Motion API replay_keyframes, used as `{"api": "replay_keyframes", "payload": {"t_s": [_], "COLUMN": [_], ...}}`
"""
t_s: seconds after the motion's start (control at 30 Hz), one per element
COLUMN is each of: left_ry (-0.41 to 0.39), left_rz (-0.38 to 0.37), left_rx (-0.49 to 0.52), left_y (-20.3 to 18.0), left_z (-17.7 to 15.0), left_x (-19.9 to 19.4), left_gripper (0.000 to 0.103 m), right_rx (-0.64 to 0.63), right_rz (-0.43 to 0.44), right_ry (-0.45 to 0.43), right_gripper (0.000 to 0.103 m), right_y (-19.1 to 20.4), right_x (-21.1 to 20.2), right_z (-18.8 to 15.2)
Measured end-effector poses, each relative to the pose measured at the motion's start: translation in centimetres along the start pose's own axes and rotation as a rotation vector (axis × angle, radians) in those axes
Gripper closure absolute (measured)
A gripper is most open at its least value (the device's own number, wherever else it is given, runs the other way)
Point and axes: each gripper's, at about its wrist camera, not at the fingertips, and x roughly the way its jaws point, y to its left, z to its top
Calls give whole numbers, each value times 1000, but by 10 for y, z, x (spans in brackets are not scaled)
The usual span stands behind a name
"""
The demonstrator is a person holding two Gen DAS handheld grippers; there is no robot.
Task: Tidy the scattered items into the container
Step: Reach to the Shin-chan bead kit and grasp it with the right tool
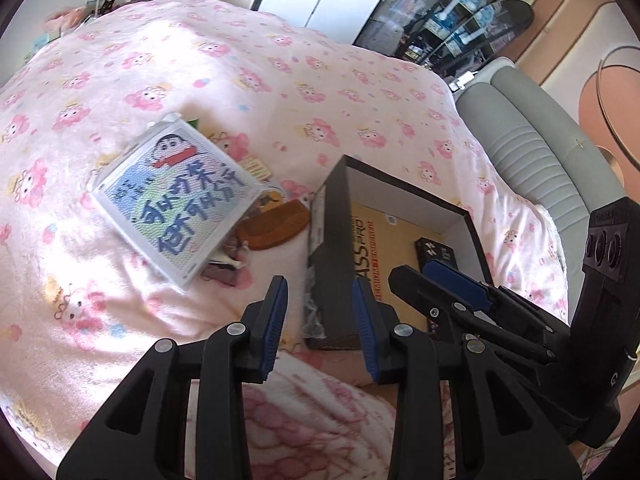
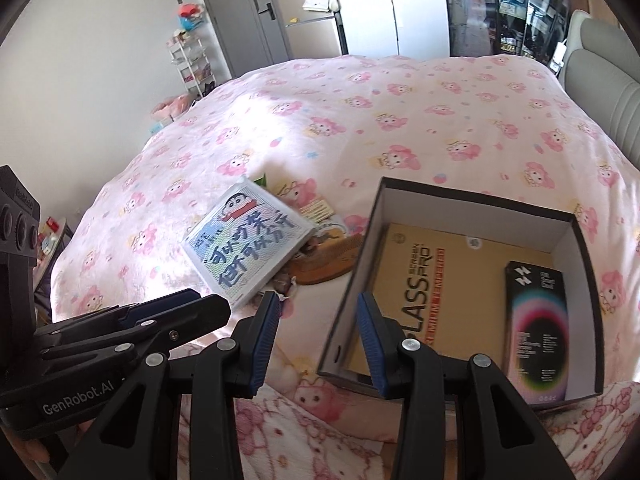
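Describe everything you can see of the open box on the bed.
The box is a lidless rectangular carton, black outside and white inside, apparently cardboard. It sits upright on the pink blanket. Inside lie a flat tan package printed with "SCREEN PRO" and a small black packet against its right wall. Neither claw touches it.

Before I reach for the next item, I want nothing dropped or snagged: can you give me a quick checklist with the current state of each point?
1. Left gripper open and carrying nothing: ok.
2. Right gripper open and carrying nothing: ok.
3. Box open on top, with room beside the tan packet and black carton inside: ok.
4. Items left outside the box: not ok; the cartoon picture, the brown comb and small bits beside them lie on the bedspread.
5. Cartoon picture free to lift: cannot tell; it overlaps smaller items.
6. The two grippers apart from each other: ok, though close together.
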Motion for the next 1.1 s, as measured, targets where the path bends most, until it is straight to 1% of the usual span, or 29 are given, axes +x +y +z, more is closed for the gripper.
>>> {"api": "replay_keyframes", "payload": {"t_s": [0.23,0.33,0.43,0.53,0.67,0.73,0.8,0.87,0.93,1.0,1.1], "left_ry": [-13,-16,-18,-30,-11,17,44,74,94,94,91], "left_rz": [29,49,69,81,104,78,38,28,17,-10,-37], "left_rx": [-65,-85,-117,-169,-233,-268,-310,-338,-359,-380,-416], "left_y": [41,52,67,91,129,147,164,177,187,192,202], "left_z": [0,0,3,6,9,9,8,8,7,5,5], "left_x": [-6,-5,-3,-1,9,20,34,49,61,69,80], "left_gripper": [70,70,68,67,66,65,61,61,61,61,61], "right_rx": [-55,-89,-118,-118,-106,-102,-88,-105,-129,-124,-103], "right_rz": [-3,21,68,80,72,87,99,104,79,47,19], "right_ry": [34,52,92,125,163,185,212,226,217,213,240], "right_gripper": [66,66,66,66,66,66,66,66,66,66,64], "right_y": [32,40,45,47,46,48,49,52,52,47,40], "right_x": [23,35,51,69,92,103,116,127,135,145,170], "right_z": [4,7,11,19,32,36,38,45,58,75,95]}}
